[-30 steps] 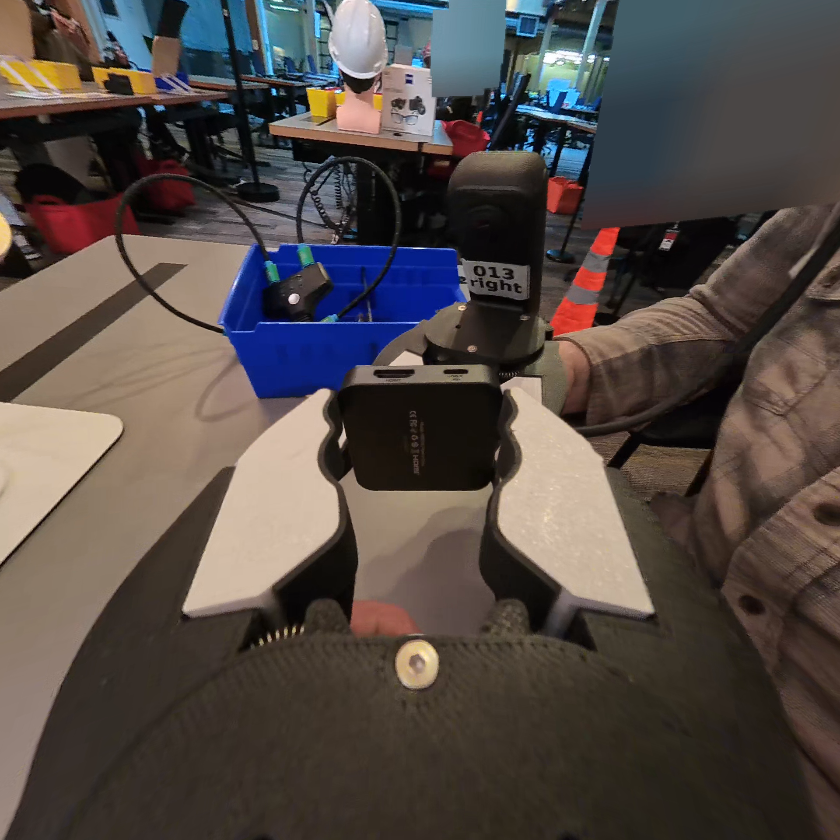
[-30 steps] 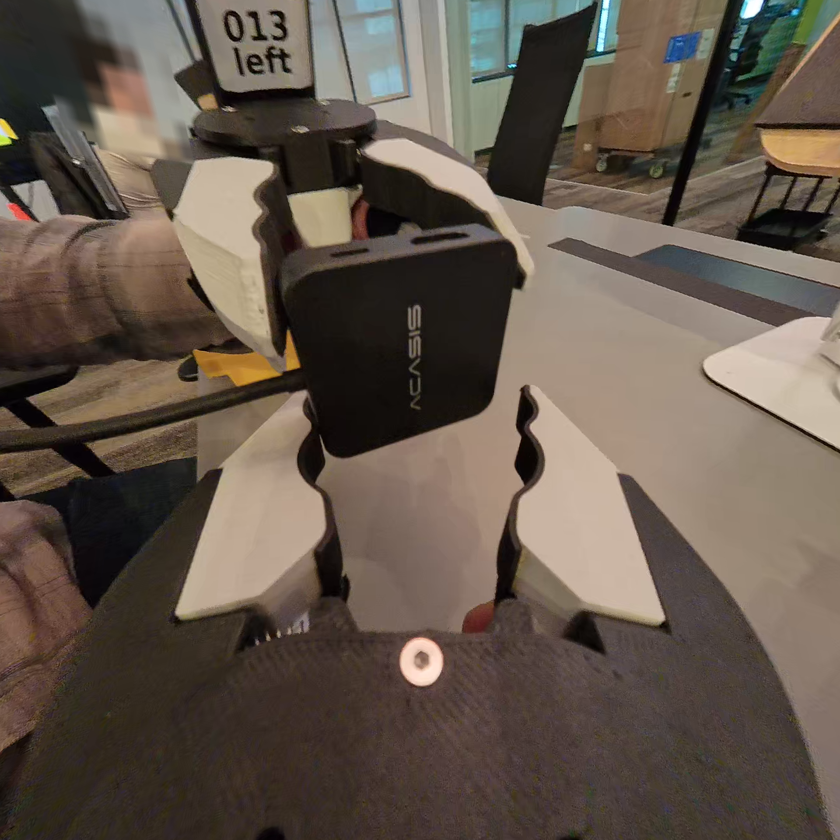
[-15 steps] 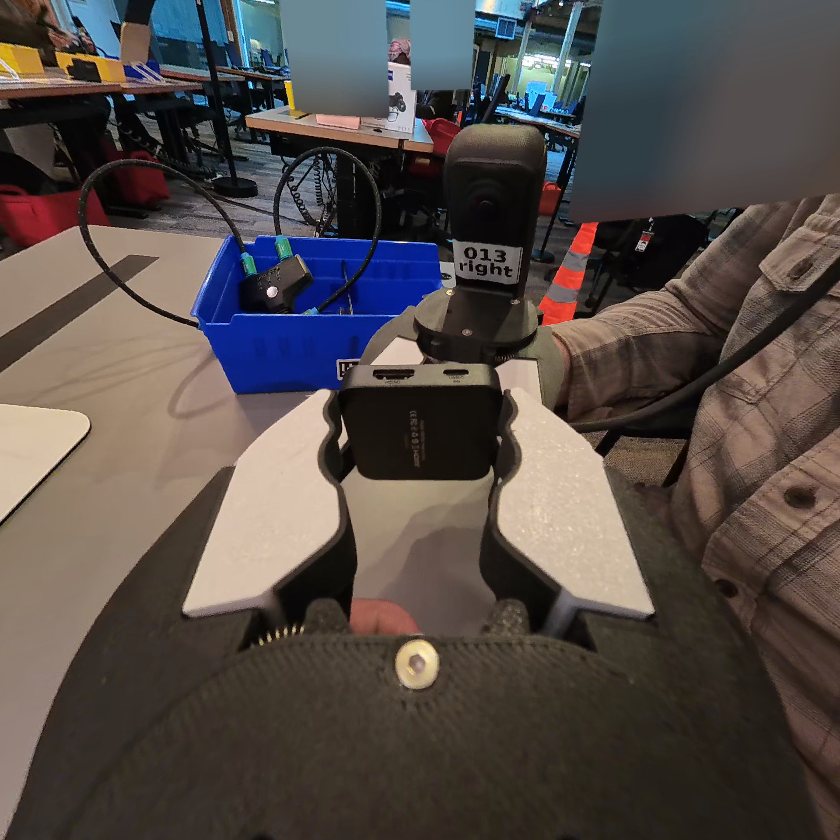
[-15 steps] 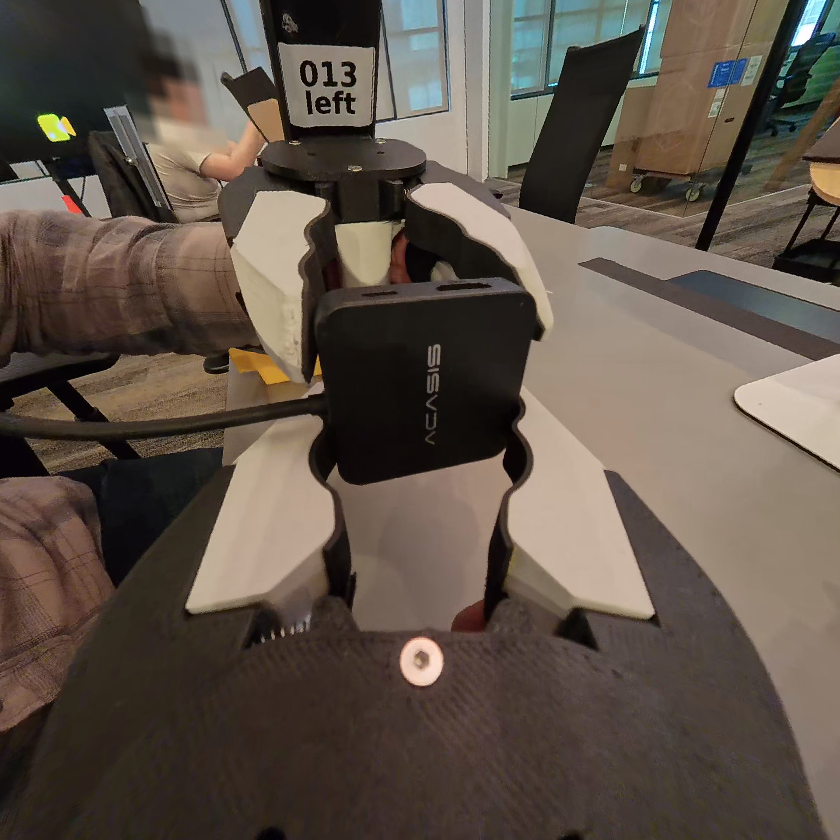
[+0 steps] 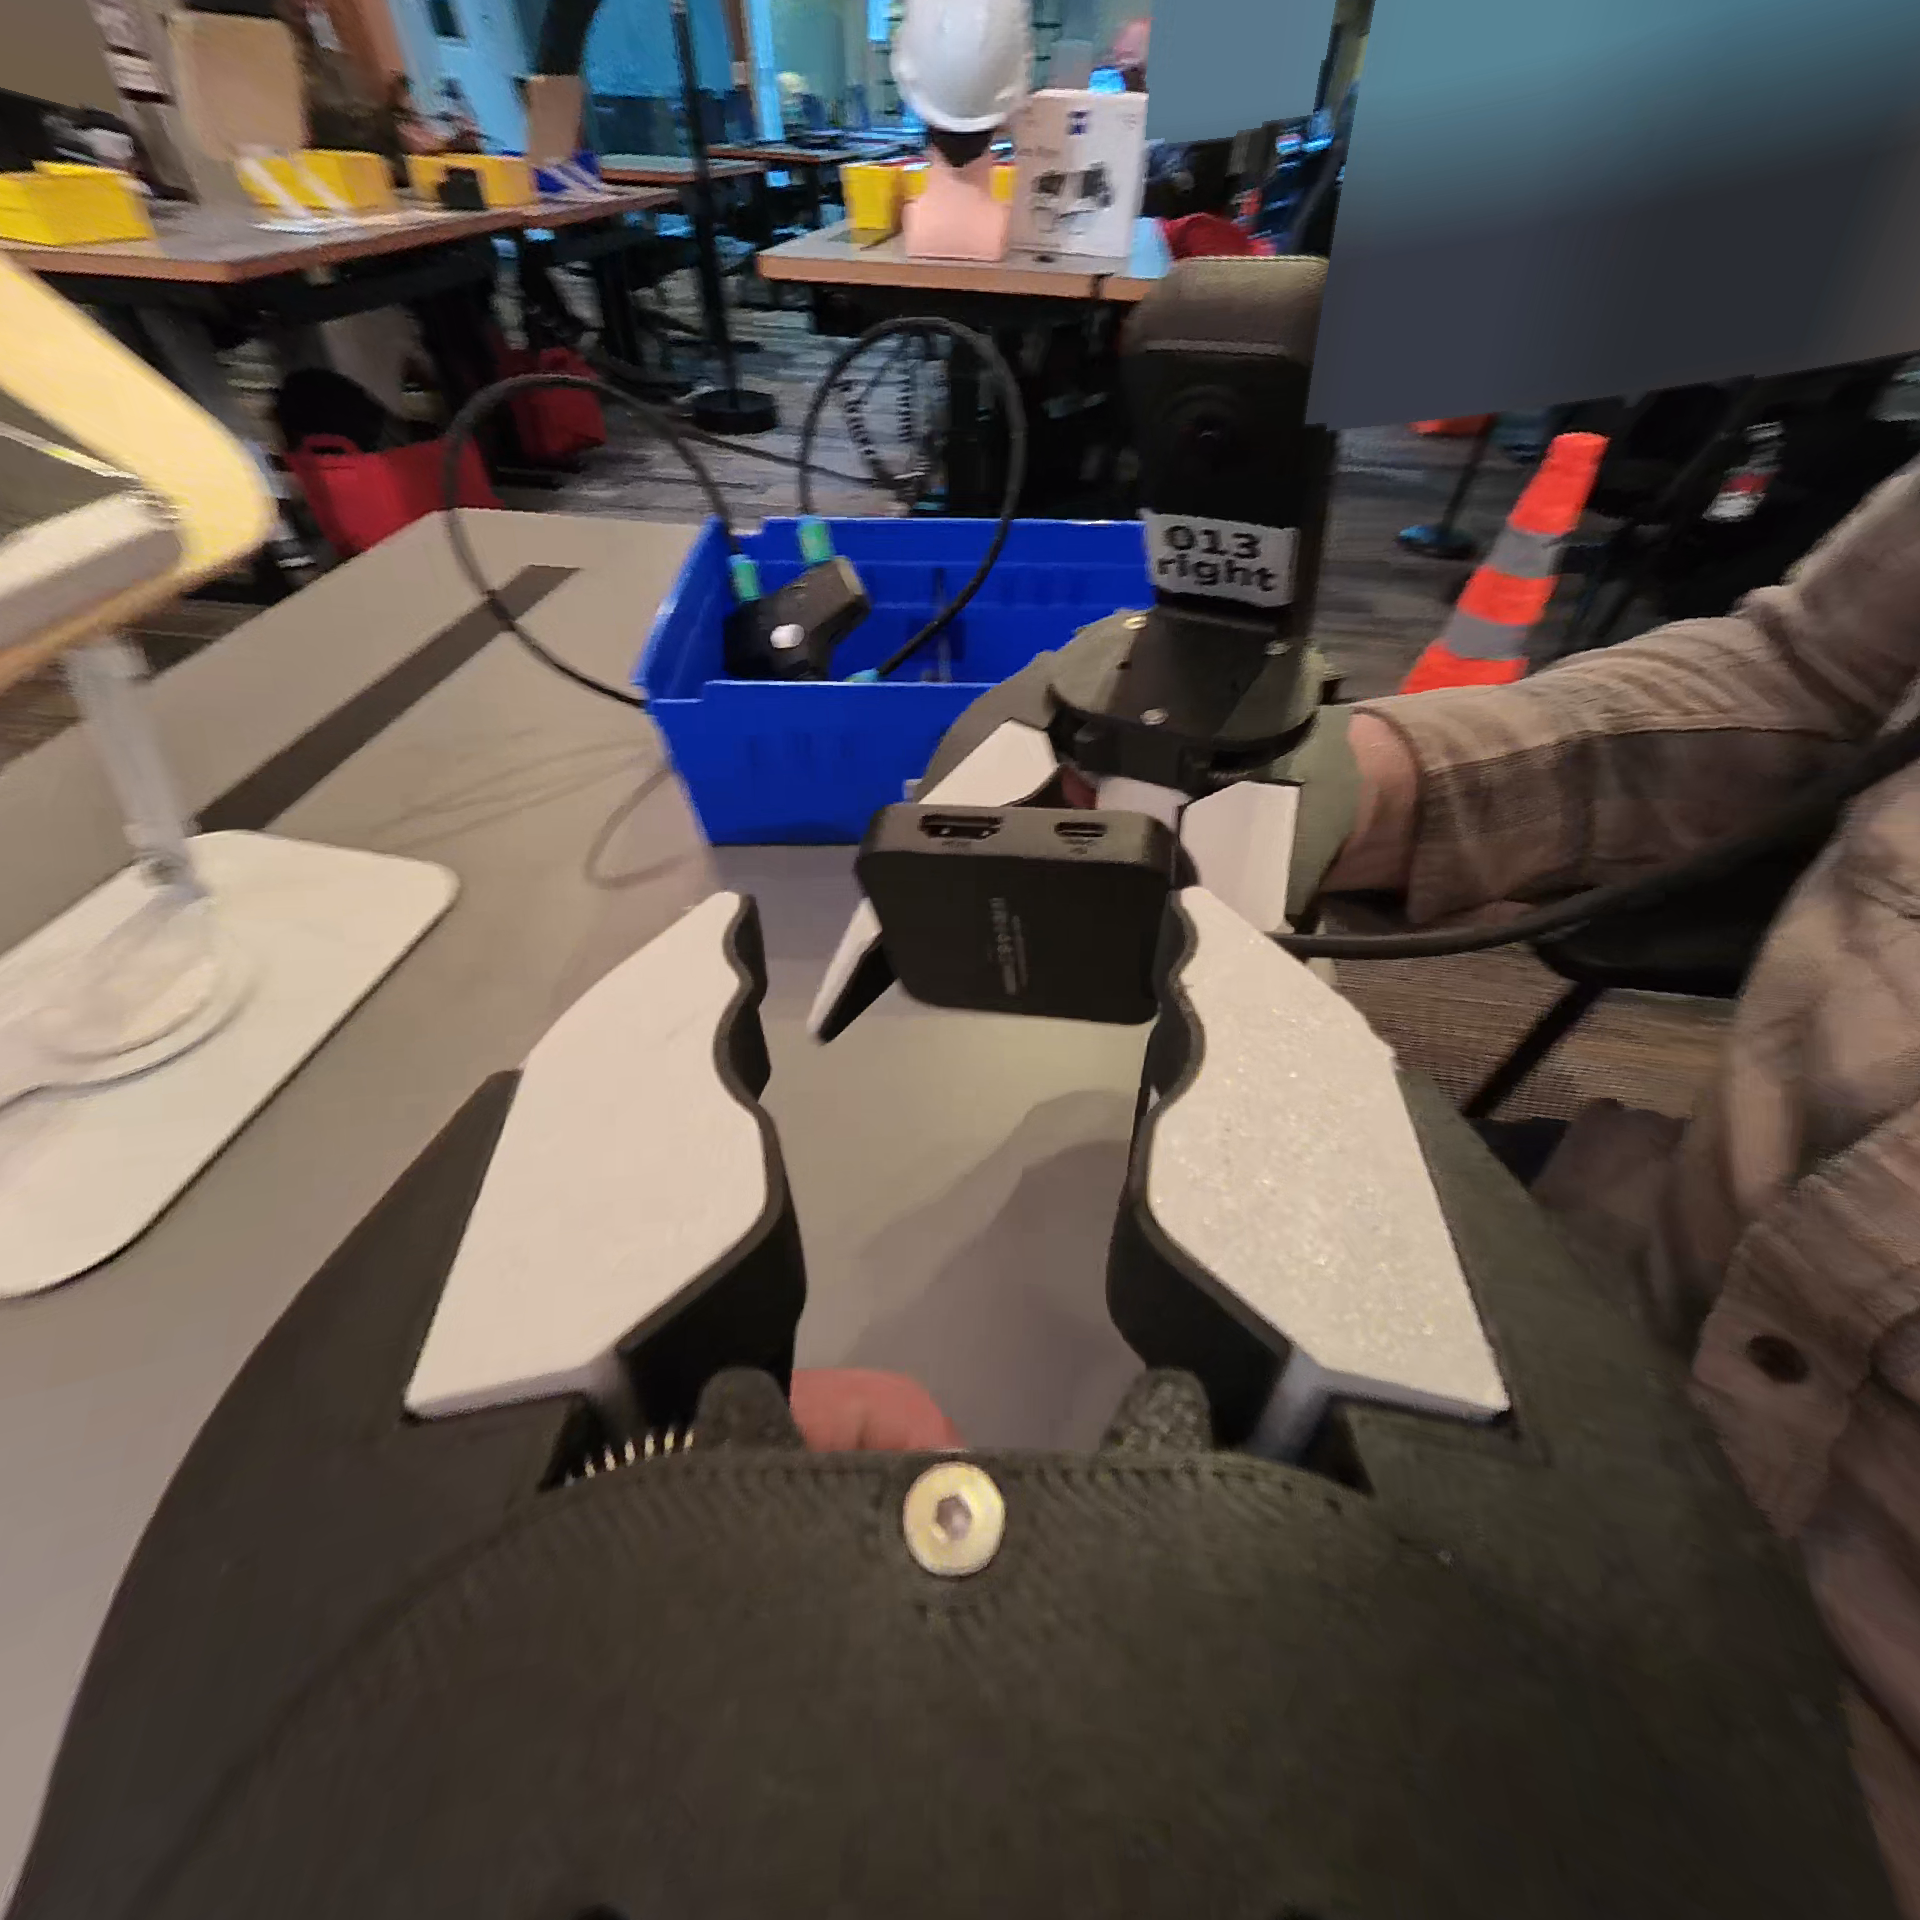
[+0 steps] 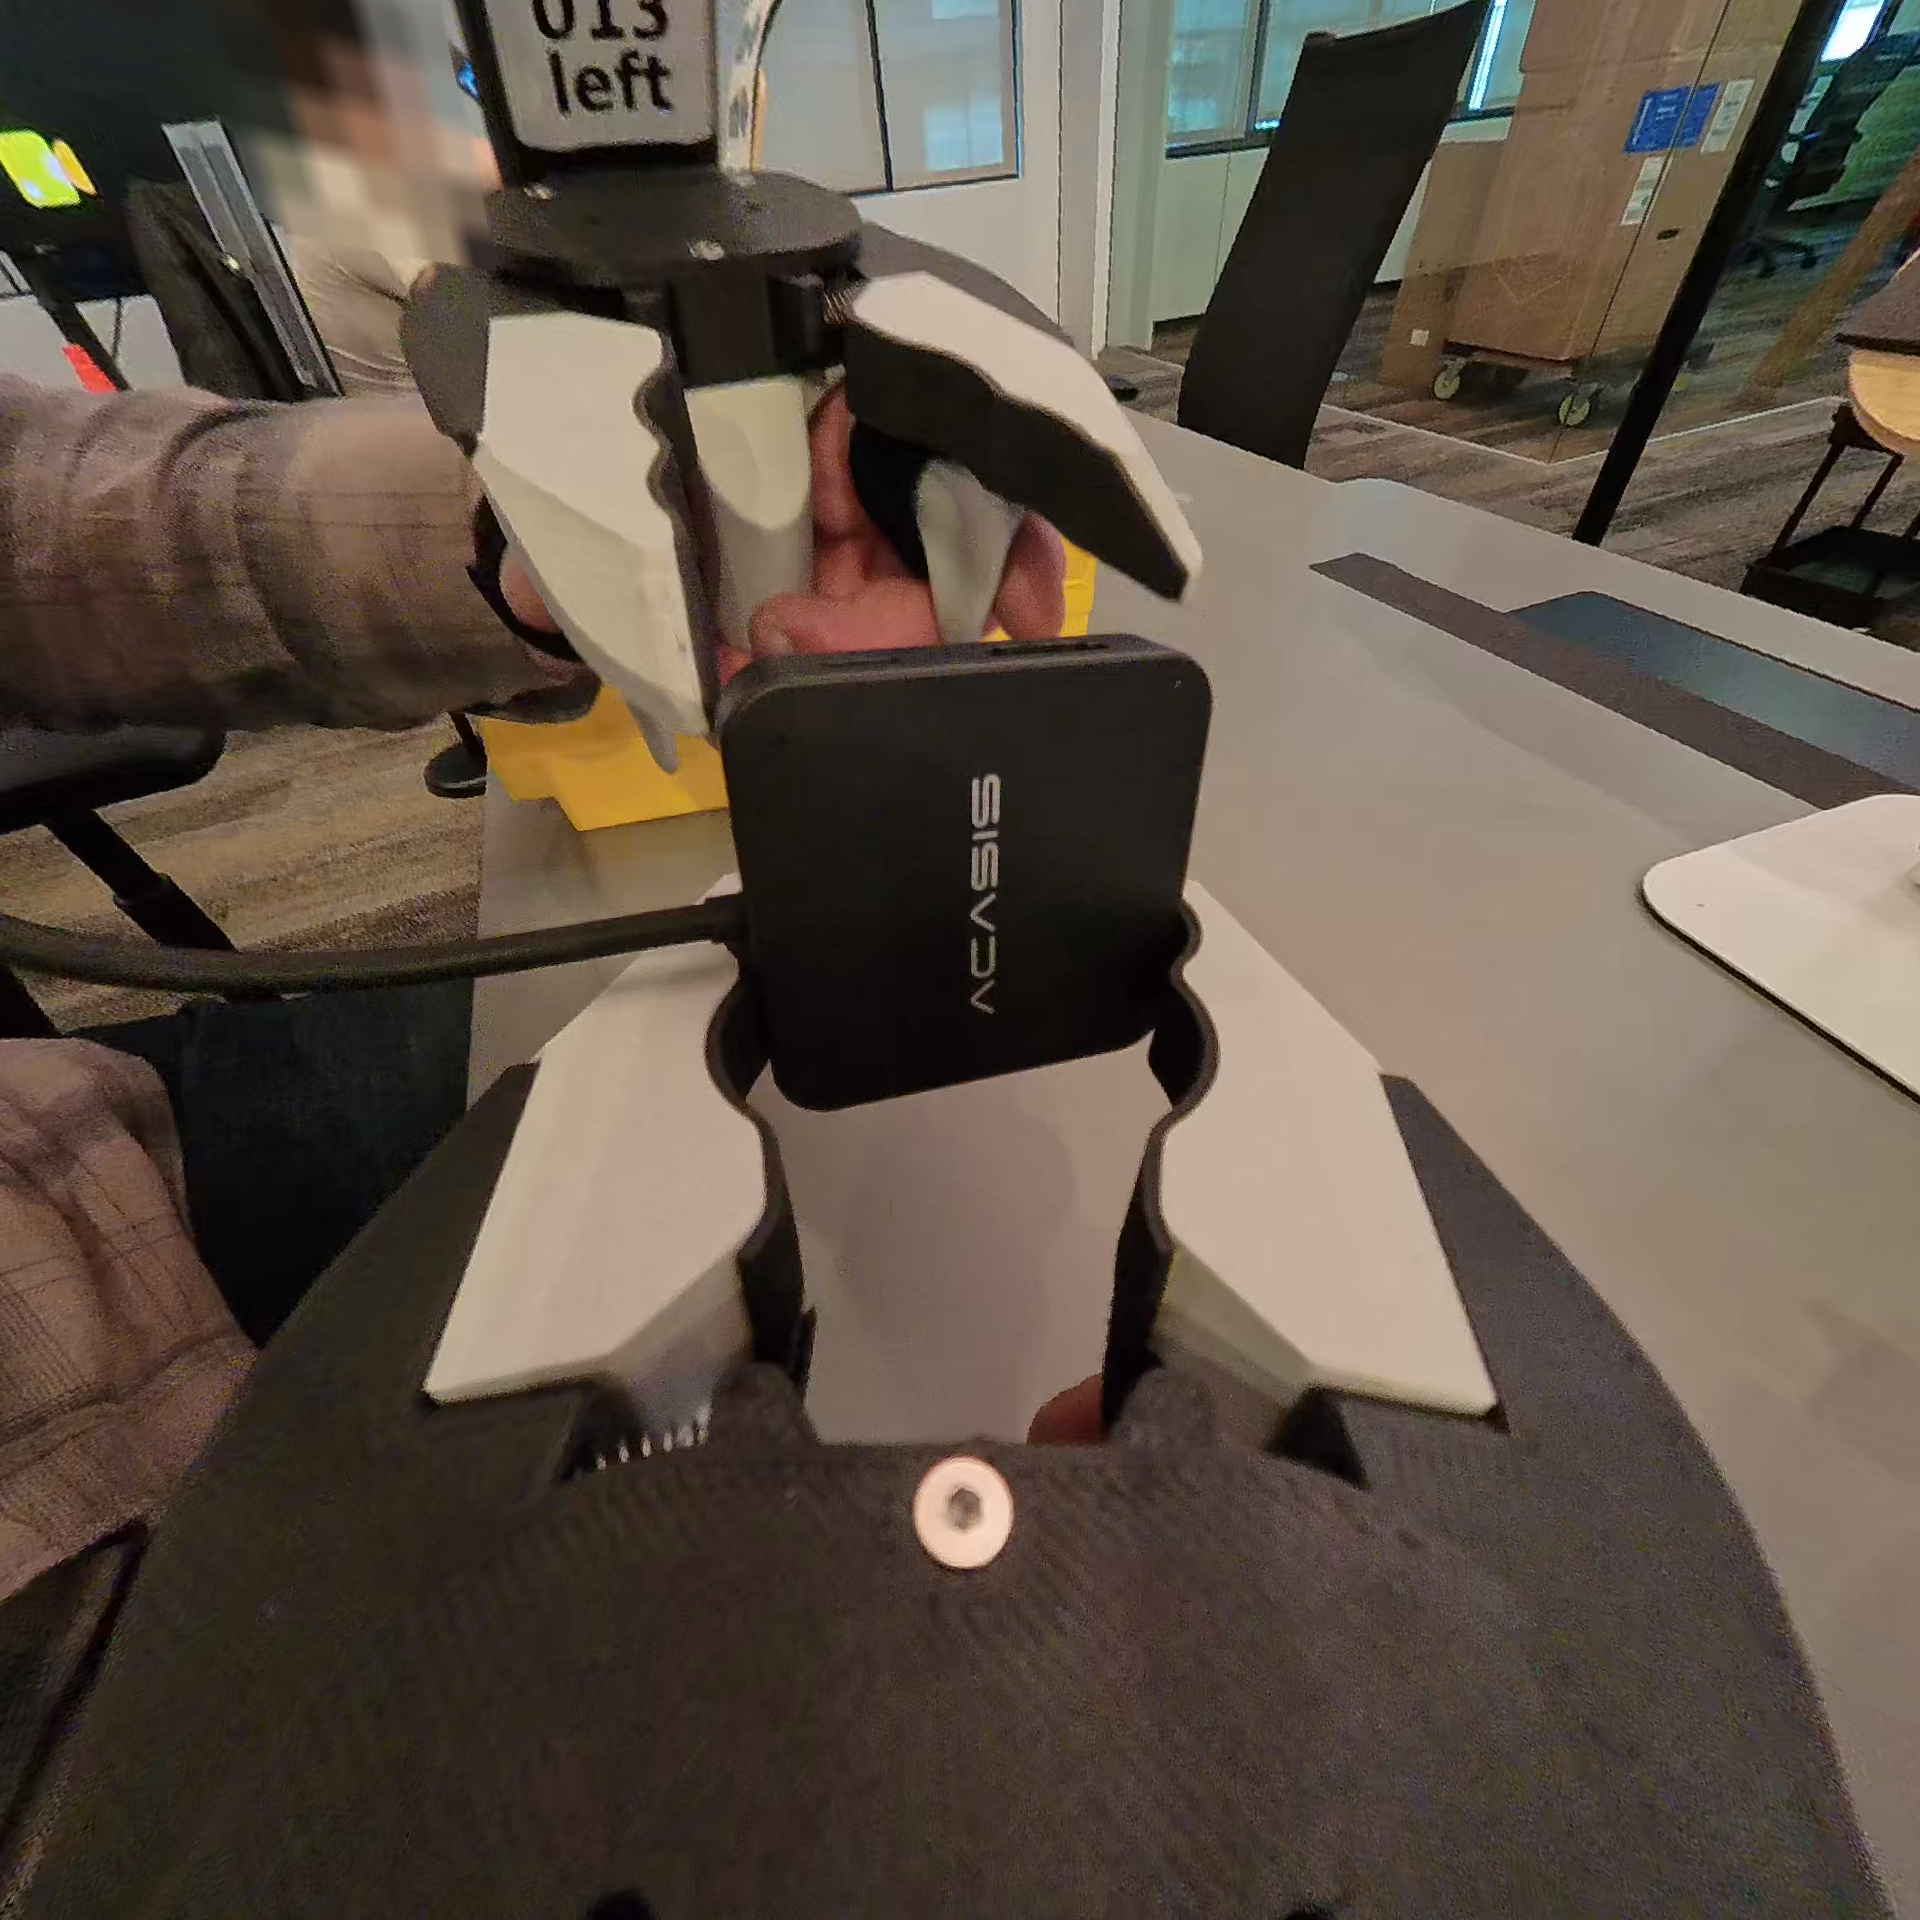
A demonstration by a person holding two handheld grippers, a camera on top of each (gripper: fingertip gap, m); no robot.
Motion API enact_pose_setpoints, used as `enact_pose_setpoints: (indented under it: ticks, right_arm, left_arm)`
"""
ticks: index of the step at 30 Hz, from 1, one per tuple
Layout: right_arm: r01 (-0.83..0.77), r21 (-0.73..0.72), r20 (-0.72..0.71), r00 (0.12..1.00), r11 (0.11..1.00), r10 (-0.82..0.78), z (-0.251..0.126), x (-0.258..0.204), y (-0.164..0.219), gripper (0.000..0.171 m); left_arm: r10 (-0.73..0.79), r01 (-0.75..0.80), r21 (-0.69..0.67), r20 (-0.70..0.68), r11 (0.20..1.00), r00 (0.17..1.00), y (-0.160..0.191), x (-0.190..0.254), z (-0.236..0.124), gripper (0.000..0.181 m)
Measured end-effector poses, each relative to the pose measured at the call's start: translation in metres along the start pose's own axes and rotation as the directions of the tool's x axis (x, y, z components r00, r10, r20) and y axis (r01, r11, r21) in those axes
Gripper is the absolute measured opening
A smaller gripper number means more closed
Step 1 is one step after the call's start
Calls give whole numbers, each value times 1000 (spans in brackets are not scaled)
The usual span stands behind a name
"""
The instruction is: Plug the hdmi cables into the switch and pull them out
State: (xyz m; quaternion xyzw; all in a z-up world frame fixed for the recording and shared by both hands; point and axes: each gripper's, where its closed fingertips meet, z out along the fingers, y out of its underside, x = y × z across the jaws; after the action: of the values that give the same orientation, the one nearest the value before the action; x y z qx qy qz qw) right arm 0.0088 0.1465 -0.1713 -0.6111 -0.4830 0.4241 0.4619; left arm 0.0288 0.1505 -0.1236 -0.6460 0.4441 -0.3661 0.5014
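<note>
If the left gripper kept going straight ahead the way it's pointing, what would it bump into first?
Probably the black switch. It sits just ahead of the open left gripper, held by the right gripper, which is right behind it. Depth is hard to judge, but nothing else shows in between.

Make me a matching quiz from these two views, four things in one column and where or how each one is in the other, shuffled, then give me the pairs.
Things:
1. left gripper
2. right gripper
3. blue bin
4. white base plate

States:
A. holds a small black device with green-tipped cables
B. shut on the black switch
C. lies flat on the grey table
D. open, gripping nothing

Pairs: 1-D, 2-B, 3-A, 4-C
</note>
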Motion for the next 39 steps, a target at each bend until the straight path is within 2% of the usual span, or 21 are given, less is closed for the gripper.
enact_pose_setpoints:
  ticks: [5,8,13,16,20,23,29,32,36,39]
  right_arm:
    - [58,-79,-57,996,995,-62,-4,12,8,72]
    - [145,-182,-84,983,972,-162,-5,21,19,72]
    - [300,-390,-49,937,870,-345,-6,39,45,73]
    - [361,-508,8,910,782,-415,-6,48,64,73]
    - [419,-624,122,886,659,-448,-4,51,91,72]
    - [457,-656,174,866,601,-468,2,52,103,72]
    - [471,-541,202,877,697,-436,21,40,95,72]
    - [456,-445,185,889,770,-419,26,37,81,72]
    - [361,-271,186,929,892,-320,28,29,55,72]
    - [300,-169,202,943,939,-265,26,25,38,72]
  left_arm:
    - [17,-17,-5,109,1000,994,-1,-10,-26,72]
    - [73,-64,-53,197,997,978,2,-18,-54,73]
    - [193,-148,-140,409,979,892,-8,-38,-131,72]
    - [227,-145,-196,513,970,828,-10,-47,-181,72]
    - [281,-78,-341,598,937,751,16,-57,-236,71]
    - [313,-6,-457,599,889,737,53,-59,-258,70]
    - [358,38,-556,585,831,728,107,-55,-266,69]
    - [356,43,-562,579,826,733,117,-55,-268,68]
    - [322,57,-526,600,848,733,116,-57,-274,68]
    - [319,77,-531,611,844,725,120,-61,-283,69]
